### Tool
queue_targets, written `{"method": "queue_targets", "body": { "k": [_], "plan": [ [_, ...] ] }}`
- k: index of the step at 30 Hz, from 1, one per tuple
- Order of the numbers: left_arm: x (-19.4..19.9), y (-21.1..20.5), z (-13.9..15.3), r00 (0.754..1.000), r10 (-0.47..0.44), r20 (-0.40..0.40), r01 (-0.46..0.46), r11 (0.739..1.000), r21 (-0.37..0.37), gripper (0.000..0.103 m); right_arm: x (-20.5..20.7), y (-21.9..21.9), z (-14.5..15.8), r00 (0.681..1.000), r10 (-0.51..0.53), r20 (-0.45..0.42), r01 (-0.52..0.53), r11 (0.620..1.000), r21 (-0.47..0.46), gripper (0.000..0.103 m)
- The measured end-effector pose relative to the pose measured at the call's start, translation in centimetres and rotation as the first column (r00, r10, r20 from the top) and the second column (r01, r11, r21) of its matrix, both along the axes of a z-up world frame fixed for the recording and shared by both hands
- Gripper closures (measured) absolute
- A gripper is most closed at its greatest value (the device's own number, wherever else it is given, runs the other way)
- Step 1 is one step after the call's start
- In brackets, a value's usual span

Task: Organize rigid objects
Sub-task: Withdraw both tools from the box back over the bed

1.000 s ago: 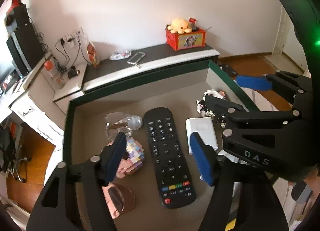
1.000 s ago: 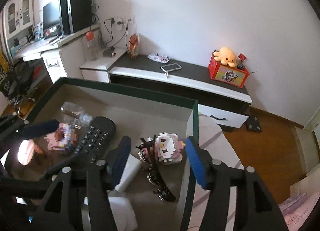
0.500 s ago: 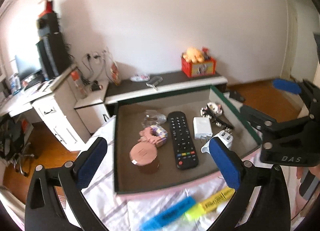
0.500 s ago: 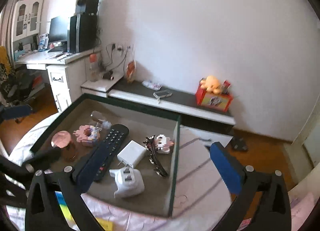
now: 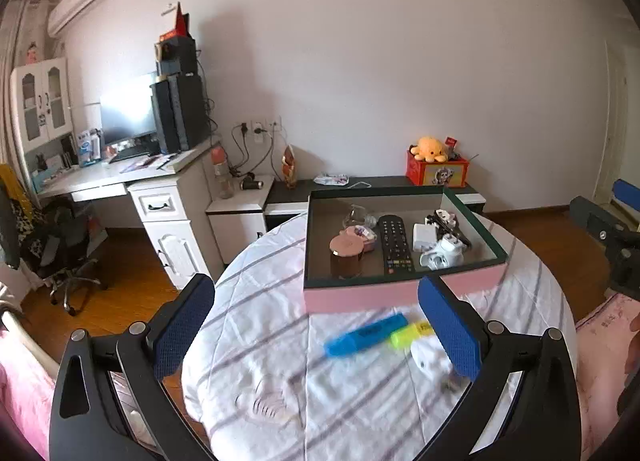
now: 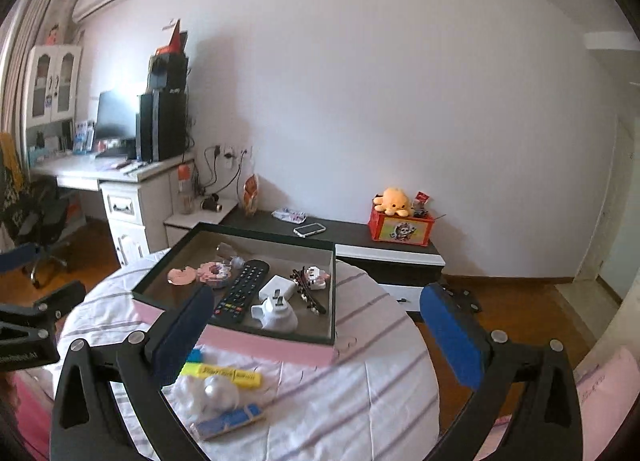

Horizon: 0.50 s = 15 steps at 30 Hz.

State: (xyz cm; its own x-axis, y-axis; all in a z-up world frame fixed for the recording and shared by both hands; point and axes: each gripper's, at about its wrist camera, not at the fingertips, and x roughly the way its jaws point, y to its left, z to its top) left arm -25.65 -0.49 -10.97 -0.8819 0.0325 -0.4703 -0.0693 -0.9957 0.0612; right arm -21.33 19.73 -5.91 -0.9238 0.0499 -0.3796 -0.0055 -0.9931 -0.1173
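Note:
A pink-walled box (image 5: 400, 293) (image 6: 272, 345) with a dark green rim stands on a round table under a white striped cloth. Inside lie a black remote (image 5: 394, 243) (image 6: 240, 291), a white charger (image 5: 424, 235), a white adapter (image 5: 440, 255), a pink-lidded jar (image 5: 346, 257) and a pink block toy (image 5: 362, 235). In front of the box lie a blue highlighter (image 5: 364, 335), a yellow highlighter (image 5: 412, 335) (image 6: 224, 375) and a white round object (image 6: 218, 391). My left gripper (image 5: 316, 325) and right gripper (image 6: 316, 335) both hang open and empty, back from the box above the table's near side.
A low dark cabinet (image 6: 360, 233) with a red box and a plush toy (image 5: 430, 149) runs along the wall behind the table. A white desk (image 5: 120, 177) with a computer and an office chair (image 5: 60, 257) stand at the left. Wooden floor surrounds the table.
Both grippers have drawn back and upward from inside the box, and their jaws have spread wide. The whole box, the table front and the highlighters have come into view.

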Motion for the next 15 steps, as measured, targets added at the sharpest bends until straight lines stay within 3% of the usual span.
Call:
{"method": "queue_targets", "body": {
  "k": [8,15],
  "plan": [
    [5.2,-0.4,0.6,0.999,-0.018,-0.039,0.017,1.000,-0.019,0.000,5.8,0.2,0.6,0.999,-0.034,-0.033,0.033,0.998,-0.049,0.000],
    [7.1,-1.0,1.0,0.998,-0.017,-0.054,0.016,1.000,-0.005,0.000,8.5,0.2,0.9,0.998,-0.055,-0.044,0.054,0.998,-0.042,0.000]
  ]
}}
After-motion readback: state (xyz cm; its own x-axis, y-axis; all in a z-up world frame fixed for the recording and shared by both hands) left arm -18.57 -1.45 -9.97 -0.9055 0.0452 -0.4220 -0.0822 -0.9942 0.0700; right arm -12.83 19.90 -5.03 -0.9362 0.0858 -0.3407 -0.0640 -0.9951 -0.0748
